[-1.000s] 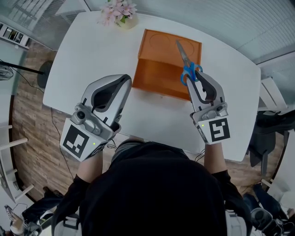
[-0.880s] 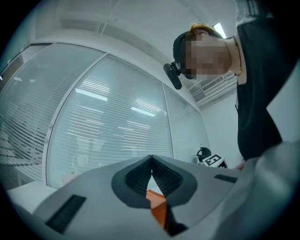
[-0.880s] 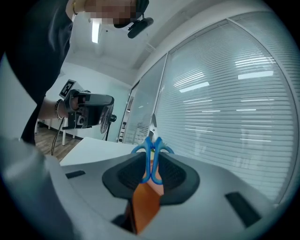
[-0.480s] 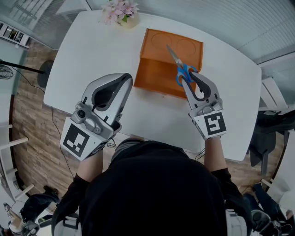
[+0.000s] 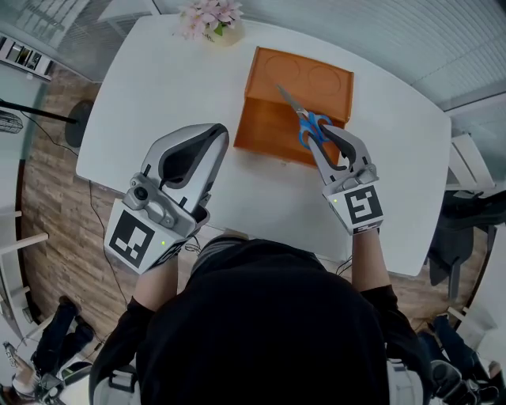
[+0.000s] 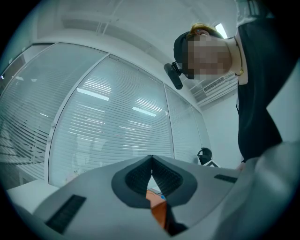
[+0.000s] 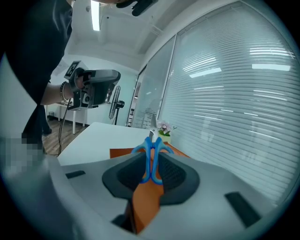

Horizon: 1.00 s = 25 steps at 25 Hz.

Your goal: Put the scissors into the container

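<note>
Clamping the scissors (image 5: 304, 121) by the handles, right claw (image 5: 319, 141) hangs over the container (image 5: 316, 80); left claw (image 5: 215, 136) pressed together, empty, above the table's (image 5: 158, 87) near edge

A white table (image 5: 158, 95) stands on wood floor (image 5: 47, 237), beside blind-covered glass walls (image 7: 225, 93).

Scissors (image 5: 305, 124): blue handles, silver-grey blades.
Container (image 5: 265, 130): orange throughout; two faint circle outlines on its far panel.
Surface (image 5: 158, 87): plain white.
Left tool (image 5: 218, 134) and right tool (image 5: 327, 136): pale grey shells with dark grey ribbed pads. Each carries a cube with black-on-white square markers and shows a small green light.
Flowers (image 5: 207, 14): pink, in a cream pot.
Floor (image 5: 47, 206): brown, wood-plank pattern.
Person's top (image 5: 261, 332): black.
Blinds (image 7: 234, 93): white, horizontal slats.
</note>
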{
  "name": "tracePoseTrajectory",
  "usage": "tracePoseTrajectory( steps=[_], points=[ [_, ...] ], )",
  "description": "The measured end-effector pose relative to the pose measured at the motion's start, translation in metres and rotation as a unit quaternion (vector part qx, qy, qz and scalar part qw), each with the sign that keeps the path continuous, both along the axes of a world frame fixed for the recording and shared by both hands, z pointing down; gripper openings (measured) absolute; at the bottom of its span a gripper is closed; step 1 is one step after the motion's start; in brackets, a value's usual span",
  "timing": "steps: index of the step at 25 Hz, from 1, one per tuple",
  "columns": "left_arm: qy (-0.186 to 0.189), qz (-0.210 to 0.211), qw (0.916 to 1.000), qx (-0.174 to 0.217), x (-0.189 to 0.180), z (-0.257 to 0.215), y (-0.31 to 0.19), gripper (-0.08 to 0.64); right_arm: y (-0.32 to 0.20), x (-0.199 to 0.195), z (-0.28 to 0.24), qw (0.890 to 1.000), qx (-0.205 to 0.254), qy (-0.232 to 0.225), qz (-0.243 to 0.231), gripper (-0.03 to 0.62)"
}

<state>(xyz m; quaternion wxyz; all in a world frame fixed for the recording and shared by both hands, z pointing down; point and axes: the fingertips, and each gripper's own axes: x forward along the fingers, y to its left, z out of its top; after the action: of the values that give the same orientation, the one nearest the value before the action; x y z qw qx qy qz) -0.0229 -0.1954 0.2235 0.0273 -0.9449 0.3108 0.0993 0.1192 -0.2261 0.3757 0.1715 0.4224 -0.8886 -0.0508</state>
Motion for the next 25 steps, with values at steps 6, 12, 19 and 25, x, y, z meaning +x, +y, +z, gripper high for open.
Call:
tracePoseTrajectory(
  steps=[6, 12, 19, 25],
  points=[
    [0.001, -0.002, 1.0000, -0.001, -0.006, 0.000, 0.000, 0.012, -0.001, -0.003, 0.018, 0.999, -0.027, 0.022, 0.001, 0.089],
    [0.002, -0.001, 1.0000, -0.001, -0.008, 0.001, -0.001, 0.012, -0.004, -0.003, 0.034, 0.997, -0.056, 0.044, 0.002, 0.089],
    [0.003, -0.002, 1.0000, -0.003, -0.011, 0.002, -0.003, 0.012, -0.005, -0.007, 0.049, 0.993, -0.091, 0.069, -0.009, 0.089],
    [0.005, -0.001, 1.0000, -0.007, -0.013, 0.004, -0.006, 0.012, -0.006, -0.008, 0.059, 0.990, -0.112, 0.087, -0.013, 0.089]
  ],
)
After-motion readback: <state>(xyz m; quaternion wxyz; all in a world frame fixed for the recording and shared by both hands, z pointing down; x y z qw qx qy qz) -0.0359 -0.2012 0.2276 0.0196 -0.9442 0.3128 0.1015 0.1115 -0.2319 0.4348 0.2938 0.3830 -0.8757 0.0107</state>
